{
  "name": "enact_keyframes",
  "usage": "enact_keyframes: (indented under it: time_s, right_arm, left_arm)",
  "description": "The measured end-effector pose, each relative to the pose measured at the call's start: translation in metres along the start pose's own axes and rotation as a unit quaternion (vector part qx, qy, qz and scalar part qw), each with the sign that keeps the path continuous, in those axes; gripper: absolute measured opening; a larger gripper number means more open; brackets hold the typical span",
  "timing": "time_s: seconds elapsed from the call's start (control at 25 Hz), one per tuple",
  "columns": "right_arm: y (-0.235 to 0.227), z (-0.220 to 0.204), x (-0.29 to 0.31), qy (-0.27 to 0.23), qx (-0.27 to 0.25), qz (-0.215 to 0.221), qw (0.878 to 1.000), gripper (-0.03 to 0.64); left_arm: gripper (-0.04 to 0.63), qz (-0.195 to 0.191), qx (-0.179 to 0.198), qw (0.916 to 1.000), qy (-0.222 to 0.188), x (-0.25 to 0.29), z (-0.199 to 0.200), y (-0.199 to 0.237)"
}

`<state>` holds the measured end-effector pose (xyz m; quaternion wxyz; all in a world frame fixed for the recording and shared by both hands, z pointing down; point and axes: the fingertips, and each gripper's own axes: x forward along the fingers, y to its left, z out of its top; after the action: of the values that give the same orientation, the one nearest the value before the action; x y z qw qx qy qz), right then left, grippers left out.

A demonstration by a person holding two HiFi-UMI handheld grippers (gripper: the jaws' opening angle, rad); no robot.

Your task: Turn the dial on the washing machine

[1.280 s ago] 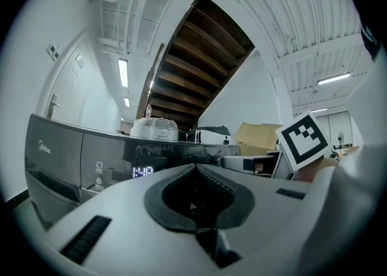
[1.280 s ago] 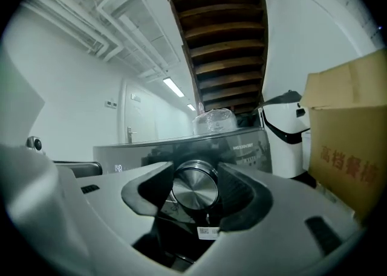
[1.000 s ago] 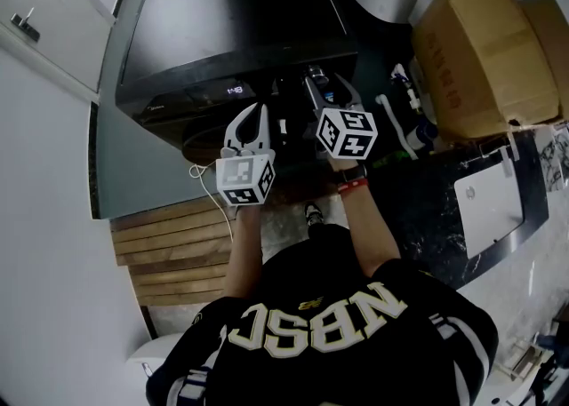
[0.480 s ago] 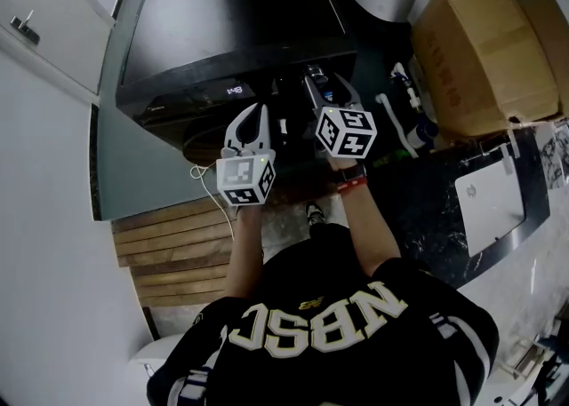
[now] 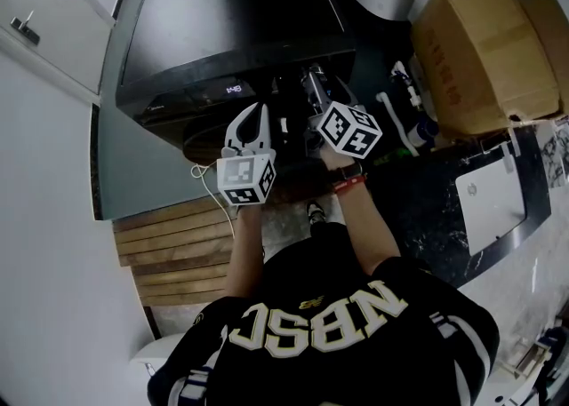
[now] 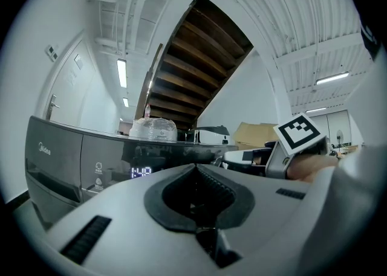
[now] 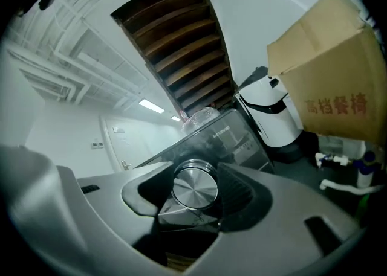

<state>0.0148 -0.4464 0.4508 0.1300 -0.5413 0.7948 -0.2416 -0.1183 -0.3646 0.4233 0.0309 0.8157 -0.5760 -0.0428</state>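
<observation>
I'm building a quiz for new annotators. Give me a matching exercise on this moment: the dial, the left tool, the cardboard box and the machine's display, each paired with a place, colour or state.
1. dial
2. left tool
3. cardboard box
4. display

A. jaws together, nothing between them
B. lit digits
C. brown
D. silver, clamped in the right tool

Pairs: 1-D, 2-A, 3-C, 4-B

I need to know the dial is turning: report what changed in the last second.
The right gripper, shut on the round brushed-metal dial, has rolled clockwise in the head view, its marker cube tilting. The left gripper, shut and empty, and the black washing machine stayed put.
</observation>
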Motion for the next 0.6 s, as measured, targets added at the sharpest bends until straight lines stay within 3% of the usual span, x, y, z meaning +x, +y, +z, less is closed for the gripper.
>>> enact_keyframes:
  time_s: [0.4, 0.6]
  right_arm:
    - [-0.0080, -0.0008, -0.0008, -0.014, 0.137, 0.003, 0.991, 0.229]
    - [-0.0071, -0.0006, -0.0007, -0.014, 0.120, 0.001, 0.993, 0.229]
  left_arm:
    - [0.015, 0.004, -0.002, 1.0000, -0.001, -0.0011, 0.0020, 0.0037]
    - [0.015, 0.000, 0.000, 1.0000, -0.001, 0.0002, 0.0014, -0.0007]
